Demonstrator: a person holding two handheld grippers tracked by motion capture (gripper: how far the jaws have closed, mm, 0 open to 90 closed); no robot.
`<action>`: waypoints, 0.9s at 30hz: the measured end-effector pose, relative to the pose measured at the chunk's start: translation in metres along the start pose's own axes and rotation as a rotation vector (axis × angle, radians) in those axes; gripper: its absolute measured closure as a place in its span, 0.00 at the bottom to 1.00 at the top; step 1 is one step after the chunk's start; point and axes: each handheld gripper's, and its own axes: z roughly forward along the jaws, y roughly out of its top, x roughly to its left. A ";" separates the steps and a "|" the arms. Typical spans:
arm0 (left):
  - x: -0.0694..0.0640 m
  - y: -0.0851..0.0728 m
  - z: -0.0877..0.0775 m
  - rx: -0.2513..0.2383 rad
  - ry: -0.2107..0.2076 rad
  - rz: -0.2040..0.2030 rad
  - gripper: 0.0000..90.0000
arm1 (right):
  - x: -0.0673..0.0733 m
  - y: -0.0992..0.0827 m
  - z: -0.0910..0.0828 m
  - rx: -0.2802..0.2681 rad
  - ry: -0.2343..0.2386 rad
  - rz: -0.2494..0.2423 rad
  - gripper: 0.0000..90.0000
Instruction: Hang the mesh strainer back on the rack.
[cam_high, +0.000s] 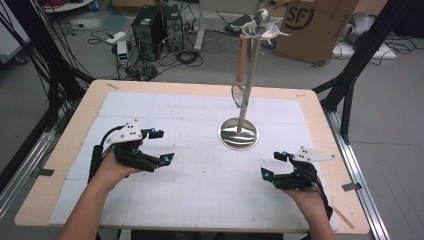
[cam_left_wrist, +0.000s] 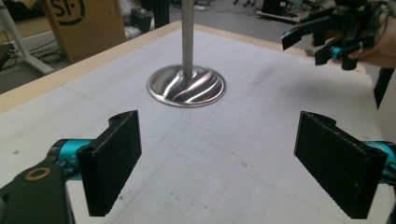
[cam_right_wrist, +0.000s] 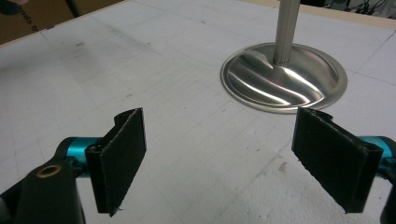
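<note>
Over past the far edge of the table, a brown cardboard box (cam_high: 316, 27) is showing black print: the letters "SF" inside a curved ring (cam_high: 298, 16), partly cut by the fold. From the left gripper view the same cardboard box (cam_left_wrist: 84, 25) is standing at the upper left, and the mark (cam_left_wrist: 68, 10) is reading "SF" again, cropped at the top edge. Nothing else anywhere is offering readable letters or numbers.
</note>
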 end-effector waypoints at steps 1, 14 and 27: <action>-0.001 -0.001 0.000 0.008 0.004 0.007 0.17 | -0.001 0.000 -0.001 -0.001 -0.001 -0.002 0.19; -0.001 -0.017 -0.007 0.009 0.023 -0.004 0.17 | 0.000 0.000 -0.001 0.005 -0.009 0.002 0.19; 0.003 -0.029 -0.007 0.028 0.043 -0.025 0.17 | 0.000 -0.001 0.002 0.010 -0.007 0.003 0.19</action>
